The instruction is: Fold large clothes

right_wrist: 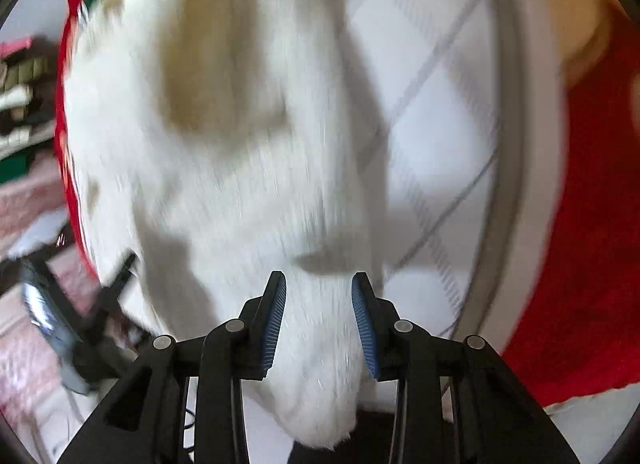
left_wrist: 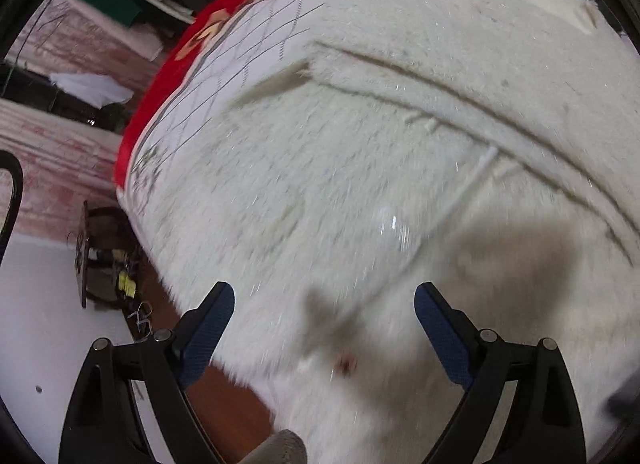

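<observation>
The fluffy white long-pile fleece garment [left_wrist: 360, 167] lay spread over a white quilted cover with grey diamond lines and a red floral border [left_wrist: 240, 47], filling nearly everything ahead of the left gripper [left_wrist: 324, 314]. That claw hovered just above the near part of the fleece with its blue-padded fingers [left_wrist: 216, 316] wide apart and nothing between them.

The right gripper [right_wrist: 319, 314] had a narrow end of the same garment [right_wrist: 316, 364] running back between its blue ribbed pads [right_wrist: 276, 324], probably a sleeve or corner. The pads stood partly apart with pile between them; whether they truly pinched the cloth could not be told, since motion blur smeared the view.

The step in hand looked like a fold in progress: one end lifted by the right claw while the body stayed flat. A raised seam [left_wrist: 460, 95] ran diagonally across the fleece ahead of the left claw, from nearer-left to farther-right, which suggested the garment's long axis lay roughly that way; from the right claw the cloth stretched straight ahead and away.

Next would likely come carrying the held end across the body, with the left claw pinning or gripping the near edge.
</observation>
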The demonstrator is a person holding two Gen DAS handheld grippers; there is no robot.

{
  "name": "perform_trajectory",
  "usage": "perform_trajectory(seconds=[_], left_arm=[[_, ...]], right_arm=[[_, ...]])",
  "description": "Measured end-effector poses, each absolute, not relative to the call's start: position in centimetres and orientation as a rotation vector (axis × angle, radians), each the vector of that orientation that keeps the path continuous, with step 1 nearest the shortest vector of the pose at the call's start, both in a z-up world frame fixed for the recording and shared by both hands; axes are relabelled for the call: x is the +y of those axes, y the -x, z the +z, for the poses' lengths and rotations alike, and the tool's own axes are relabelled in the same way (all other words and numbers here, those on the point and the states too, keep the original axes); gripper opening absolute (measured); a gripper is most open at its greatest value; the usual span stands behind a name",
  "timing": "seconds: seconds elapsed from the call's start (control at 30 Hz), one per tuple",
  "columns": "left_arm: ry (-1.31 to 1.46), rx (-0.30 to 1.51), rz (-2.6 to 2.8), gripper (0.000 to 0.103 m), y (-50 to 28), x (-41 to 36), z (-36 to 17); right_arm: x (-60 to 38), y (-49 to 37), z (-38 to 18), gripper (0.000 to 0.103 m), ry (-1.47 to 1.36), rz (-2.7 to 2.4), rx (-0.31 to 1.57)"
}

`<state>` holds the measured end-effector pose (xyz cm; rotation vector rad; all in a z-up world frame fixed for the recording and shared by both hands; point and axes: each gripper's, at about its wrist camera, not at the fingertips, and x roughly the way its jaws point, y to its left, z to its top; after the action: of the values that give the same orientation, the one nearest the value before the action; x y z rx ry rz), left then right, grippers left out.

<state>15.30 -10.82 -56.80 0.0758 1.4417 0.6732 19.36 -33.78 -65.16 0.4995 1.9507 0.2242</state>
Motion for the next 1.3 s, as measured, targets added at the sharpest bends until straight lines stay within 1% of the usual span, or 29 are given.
perform_trajectory(seconds=[0.03,0.07,0.13,0.17,0.23,0.27,0.3,0.37,0.4,0.43,0.53,0.63,0.77,0.8,0.93,1.1,1.17,1.2,1.23,1.27,1.3], left_arm=[[-0.083,1.452,0.682,0.093,-14.3,-11.2,-56.7],[-0.091,1.460,0.686,0.093,-13.7,-11.5,-56.6],[-0.111,1.478,0.690,0.093,-12.4,-12.4,-56.6],[-0.120,1.484,0.688,0.093,-11.8,-12.9,-56.3],[-0.160,1.476,0.680,0.093,-11.1,-14.1,-55.7],[-0.200,1.466,0.669,0.093,-10.8,-15.1,-55.3],[-0.248,1.455,0.655,0.093,-10.5,-16.2,-54.8],[-0.343,1.427,0.622,0.093,-9.8,-19.5,-53.9],[-0.369,1.423,0.606,0.093,-9.5,-20.5,-53.7],[-0.412,1.418,0.581,0.093,-9.2,-22.3,-53.5],[-0.525,1.398,0.480,0.093,-8.1,-28.2,-53.7],[-0.685,1.376,0.361,0.093,-6.8,-34.0,-55.4],[-0.761,1.400,0.267,0.093,-5.8,-38.1,-58.3],[-0.793,1.402,0.270,0.093,-5.8,-38.5,-59.3],[-0.908,1.418,0.344,0.094,-6.6,-37.4,-63.2],[-0.901,1.368,0.466,0.094,-9.5,-34.3,-63.1],[-0.905,1.336,0.520,0.092,-10.3,-33.1,-62.5],[-0.893,1.325,0.531,0.088,-10.6,-32.9,-62.2],[-0.854,1.319,0.537,0.073,-11.1,-32.2,-61.7],[-0.813,1.318,0.538,0.063,-11.3,-31.8,-61.3],[-0.765,1.317,0.528,0.034,-11.5,-31.6,-60.7]], right_arm=[[-33.1,-17.6,-66.8,0.018,-0.465,0.228,2.008],[-32.8,-16.8,-67.3,0.015,-0.430,0.240,2.014],[-32.2,-16.5,-66.5,0.015,-0.335,0.282,1.988],[-32.5,-16.8,-66.0,0.018,-0.346,0.305,2.000],[-34.8,-17.3,-65.0,0.018,-0.402,0.317,1.991],[-36.4,-17.7,-64.2,0.023,-0.379,0.310,1.967],[-37.4,-18.0,-63.4,0.029,-0.345,0.296,1.941],[-40.2,-18.2,-61.6,0.068,-0.290,0.265,1.882],[-41.3,-18.8,-61.4,0.075,-0.275,0.259,1.870],[-43.6,-19.5,-61.2,0.080,-0.253,0.251,1.866],[-47.0,-19.2,-59.5,0.080,-0.223,0.182,1.853],[-49.5,-18.7,-58.9,0.080,-0.258,0.112,1.846],[-54.7,-18.1,-58.7,0.080,-0.308,0.005,1.816],[-53.0,-18.6,-59.5,0.080,-0.320,-0.015,1.812],[-55.7,-18.9,-59.8,0.080,-0.365,-0.060,1.804],[-56.5,-19.7,-59.9,0.080,-0.381,-0.040,1.789],[-56.4,-20.4,-60.3,0.080,-0.394,-0.027,1.782],[-55.9,-20.8,-60.8,0.080,-0.402,-0.019,1.780],[-54.9,-21.2,-61.4,0.080,-0.413,-0.007,1.772],[-54.2,-21.6,-61.6,0.080,-0.428,0.005,1.755],[-54.4,-22.5,-61.9,0.080,-0.455,0.029,1.730]])
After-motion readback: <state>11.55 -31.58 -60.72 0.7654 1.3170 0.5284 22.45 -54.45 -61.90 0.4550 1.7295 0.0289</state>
